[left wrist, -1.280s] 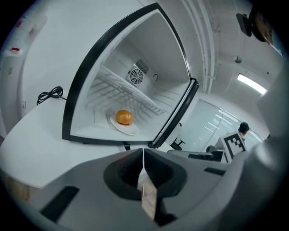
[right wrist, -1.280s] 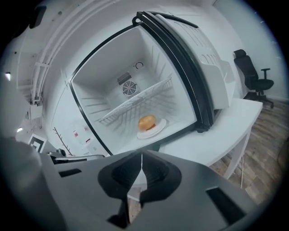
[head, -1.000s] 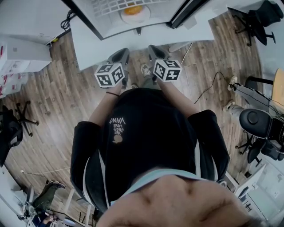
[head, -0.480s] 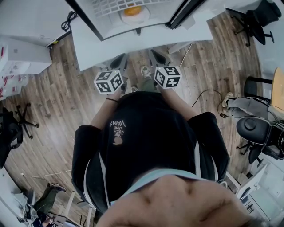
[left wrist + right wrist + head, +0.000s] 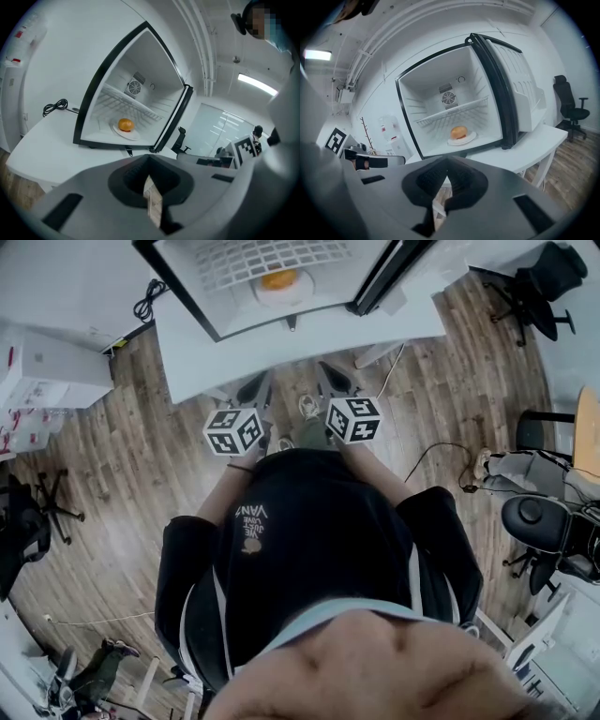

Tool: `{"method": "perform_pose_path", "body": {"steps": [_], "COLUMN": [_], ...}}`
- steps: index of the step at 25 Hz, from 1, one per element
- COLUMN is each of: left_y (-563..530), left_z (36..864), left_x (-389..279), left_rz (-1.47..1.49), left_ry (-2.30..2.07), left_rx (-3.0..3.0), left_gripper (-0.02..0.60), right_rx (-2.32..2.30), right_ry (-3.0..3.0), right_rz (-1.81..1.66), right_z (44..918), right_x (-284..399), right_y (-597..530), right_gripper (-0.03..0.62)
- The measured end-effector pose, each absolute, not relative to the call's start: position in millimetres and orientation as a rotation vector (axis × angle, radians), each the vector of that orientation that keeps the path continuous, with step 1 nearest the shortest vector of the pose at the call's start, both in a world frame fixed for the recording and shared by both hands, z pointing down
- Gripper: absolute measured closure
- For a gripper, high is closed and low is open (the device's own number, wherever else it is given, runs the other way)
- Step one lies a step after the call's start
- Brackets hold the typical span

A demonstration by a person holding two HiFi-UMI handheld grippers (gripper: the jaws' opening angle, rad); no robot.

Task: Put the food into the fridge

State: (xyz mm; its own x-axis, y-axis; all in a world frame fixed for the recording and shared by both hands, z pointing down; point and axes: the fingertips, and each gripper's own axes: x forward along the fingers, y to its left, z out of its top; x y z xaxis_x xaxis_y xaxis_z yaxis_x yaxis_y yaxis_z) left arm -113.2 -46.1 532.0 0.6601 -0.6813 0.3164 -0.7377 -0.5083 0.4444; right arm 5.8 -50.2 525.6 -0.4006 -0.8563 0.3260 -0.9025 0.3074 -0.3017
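Left gripper (image 5: pixel 150 180): jaws pressed together with nothing between them. I hold it short of the table, aimed at the fridge.
Right gripper (image 5: pixel 446 182): closed and empty as well, held level with the left one.
Marker cubes (image 5: pixel 234 430): black-and-white square codes only, no letters on them.
Table (image 5: pixel 529 147): white top just ahead of both tools. The fridge stands on it.
Fridge (image 5: pixel 423 91): small white box with a dark frame. Its door (image 5: pixel 520 96) is swung wide to my right, and a round fan grille (image 5: pixel 448 98) sits in the back wall.
Wire shelf (image 5: pixel 454 111): crosses the cavity above the food and is bare.
Food (image 5: pixel 459 131): round and orange-brown, probably a bun. It already sits on a white plate (image 5: pixel 471 138) on the fridge floor, well apart from both grippers.
Handling: I judge it light and soft, easy to crush between hard jaws. The plate looks stiff, smooth and breakable, and the food could slide on it if it tips.
Where to hold: I would pinch the near rim of the plate and keep it level, not squeeze the food.
Writing: the black top (image 5: pixel 309 521) in the head view carries small pale print. I make out "VAN" and "LOVE", the rest is unsure.
Brands: none readable on the fridge. The red marks on the white boxes at far left are too small to read.
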Motion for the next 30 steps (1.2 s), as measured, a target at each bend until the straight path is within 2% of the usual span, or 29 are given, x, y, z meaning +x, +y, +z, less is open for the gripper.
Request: {"method": "perform_pose_path", "body": {"steps": [30], "left_y": [-44.4], "left_z": [527.6], "left_x": [-109.9], "left_rz": [0.123], "left_ry": [-1.078], "left_rx": [2.323], "left_gripper": [0.565], "right_rx": [1.684], "right_ry": [-2.447], "right_rz": [0.678], "right_z": [522.6], "right_x": [11.9], "right_y": [-51.1], "right_gripper": [0.582]}}
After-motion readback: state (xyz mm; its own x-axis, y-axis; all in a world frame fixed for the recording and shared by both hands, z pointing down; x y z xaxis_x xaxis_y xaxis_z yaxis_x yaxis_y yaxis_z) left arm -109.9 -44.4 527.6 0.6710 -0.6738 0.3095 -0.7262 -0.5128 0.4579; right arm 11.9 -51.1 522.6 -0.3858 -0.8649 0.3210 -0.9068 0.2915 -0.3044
